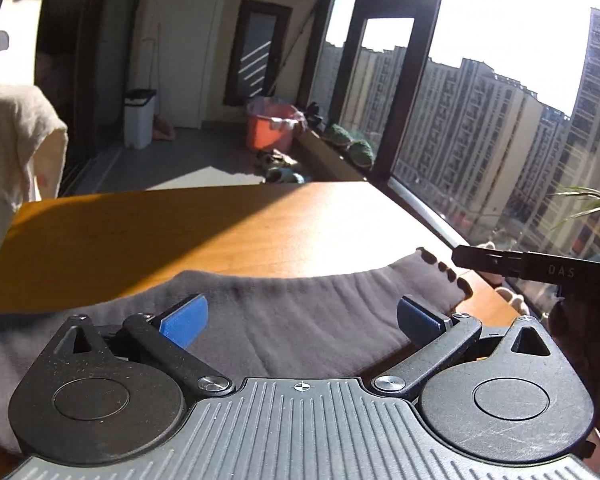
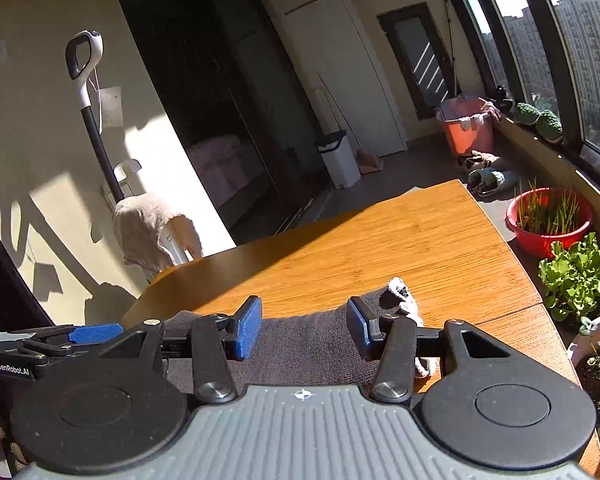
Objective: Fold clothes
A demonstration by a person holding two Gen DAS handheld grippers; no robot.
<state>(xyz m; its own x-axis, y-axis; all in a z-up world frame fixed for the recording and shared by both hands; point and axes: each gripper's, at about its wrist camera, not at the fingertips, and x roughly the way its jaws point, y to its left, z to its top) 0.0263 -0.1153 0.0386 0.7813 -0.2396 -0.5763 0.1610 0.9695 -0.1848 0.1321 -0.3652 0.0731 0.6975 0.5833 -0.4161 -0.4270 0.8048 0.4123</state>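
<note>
Grey garment (image 1: 292, 312) lies flat at the tabletop's (image 1: 220, 232) near edge, ribbed hem facing the far edge, its fringed corner (image 2: 400, 296) toward the right edge by the window. Left gripper (image 1: 300, 320) hovers over the garment, blue pads (image 1: 184, 320) spread wide, holding nothing. Right gripper (image 2: 304, 328) is also wide open above the cloth, empty. Cream cloth (image 2: 152, 232) hangs off the far left corner.

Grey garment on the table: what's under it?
The grey garment lies flat on the wooden table, spilling over its near edge. Anything between cloth and tabletop is covered; both open grippers hover above it.
</note>
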